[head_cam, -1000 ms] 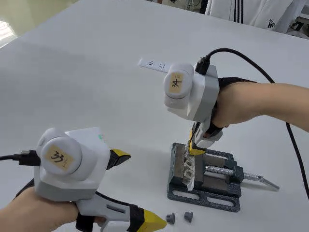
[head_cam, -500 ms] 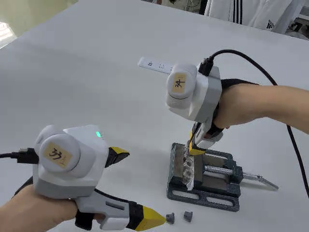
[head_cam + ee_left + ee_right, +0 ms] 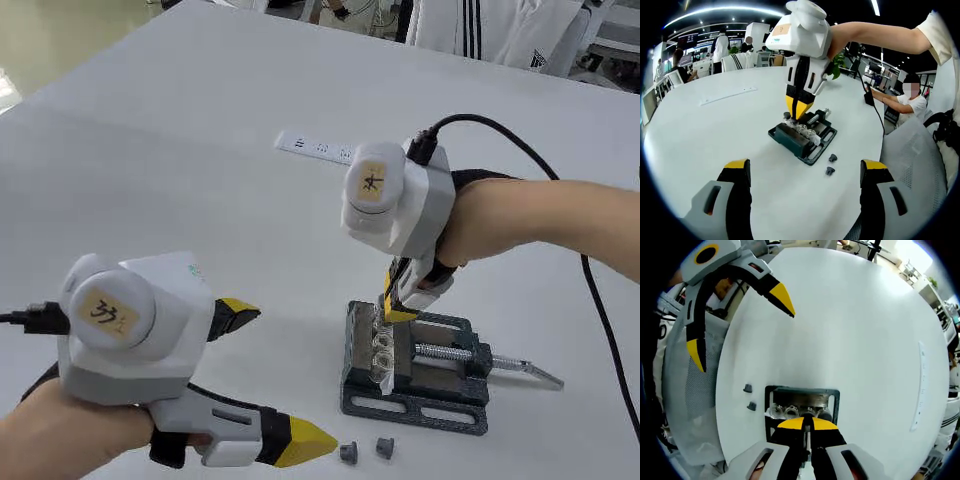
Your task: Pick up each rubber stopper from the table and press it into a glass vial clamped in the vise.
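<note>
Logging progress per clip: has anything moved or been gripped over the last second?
No real change; only the head camera shifted. The right gripper stays shut over the glass vials in the dark metal vise; the open left gripper still hovers near two grey rubber stoppers, untouched on the white table.

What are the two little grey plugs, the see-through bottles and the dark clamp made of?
The plugs look like matte grey rubber: dull, with no shine. The bottles look like clear glass, though clear plastic is possible: you can see through them and they glint. The clamp looks like dark painted metal, with a bare, shiny steel screw.
</note>
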